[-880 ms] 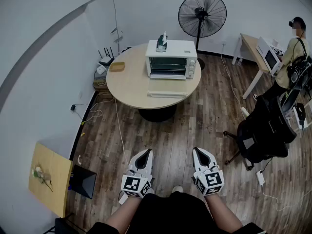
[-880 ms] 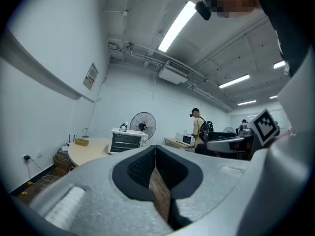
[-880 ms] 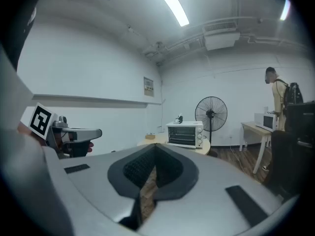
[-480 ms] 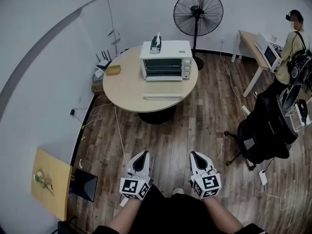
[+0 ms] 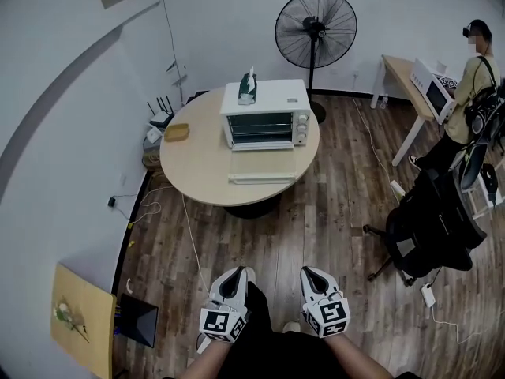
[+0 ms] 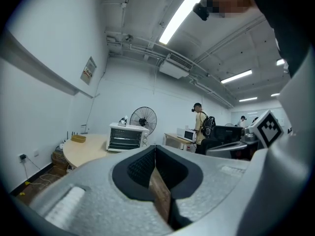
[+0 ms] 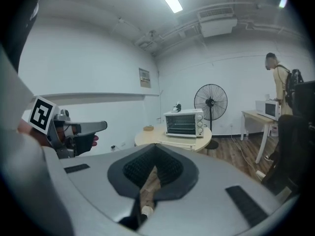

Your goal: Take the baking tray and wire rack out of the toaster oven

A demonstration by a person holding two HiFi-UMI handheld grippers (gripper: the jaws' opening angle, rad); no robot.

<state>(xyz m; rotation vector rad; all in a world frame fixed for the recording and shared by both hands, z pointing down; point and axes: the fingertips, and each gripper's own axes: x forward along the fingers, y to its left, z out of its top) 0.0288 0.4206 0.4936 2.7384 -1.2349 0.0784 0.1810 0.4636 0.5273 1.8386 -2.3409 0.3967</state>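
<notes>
Both the left tongs and the right tongs are held low before the person, over the wooden floor, each pressed together with nothing between. Well apart from them, the toaster oven stands on the round counter, its front toward the person; tray and rack are too small to tell. A standing fan rises behind it.

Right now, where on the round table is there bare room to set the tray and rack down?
The widest bare patch is the left front of the table, bordered by the tan dish, the toaster oven and its dropped-open door. Right of the oven only a narrow strip is free; the door fills the front.
</notes>
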